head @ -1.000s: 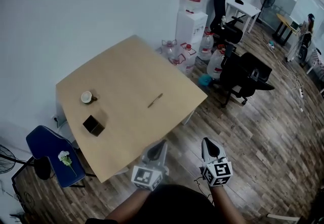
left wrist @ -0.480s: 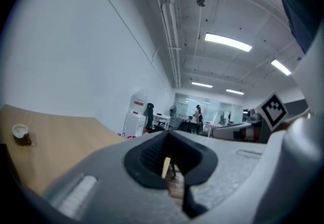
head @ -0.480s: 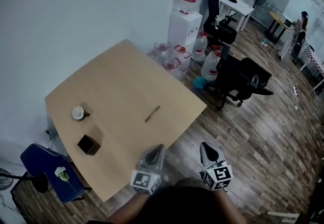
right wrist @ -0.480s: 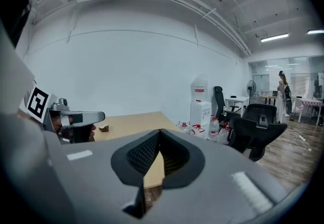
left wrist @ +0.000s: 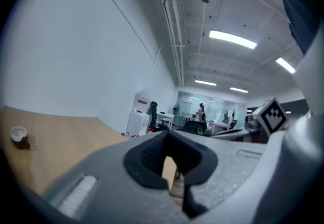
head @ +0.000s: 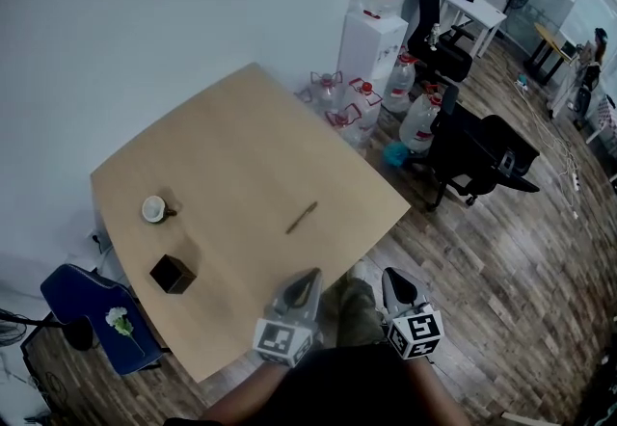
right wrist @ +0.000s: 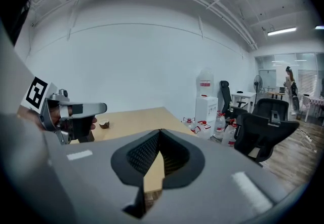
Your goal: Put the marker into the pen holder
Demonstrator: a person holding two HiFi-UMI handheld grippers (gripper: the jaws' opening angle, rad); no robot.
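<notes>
Tan-brown and slim, the marker [head: 302, 217] lay flat on the pale wooden table [head: 241, 145], near the edge closest to the person and touching nothing else. The pen holder [head: 174, 274], a small dark cube, stood well apart from it toward the table's left corner, with a little cup [head: 154, 209] just beyond. Neither tool had reached the marker. The left gripper [head: 305, 281] and right gripper [head: 396, 281] both hovered off the near edge of the table, each with its jaw tips pressed together on nothing.

The likely trouble from here is the pickup. A thin pen lying flat gives the jaws little to bite, so a closing pinch that lands off-centre could roll it away or tip it in the grip. A tilted marker could then catch the holder's narrow rim, or knock the light cube over.

Only the head view showed the marker and holder together. Both gripper views looked out level over the tabletop and missed the marker entirely. They showed the closed tips plainly, though, and the right one also caught the other tool alongside, the water dispenser [right wrist: 205, 97] and a black office chair [right wrist: 263, 126].
</notes>
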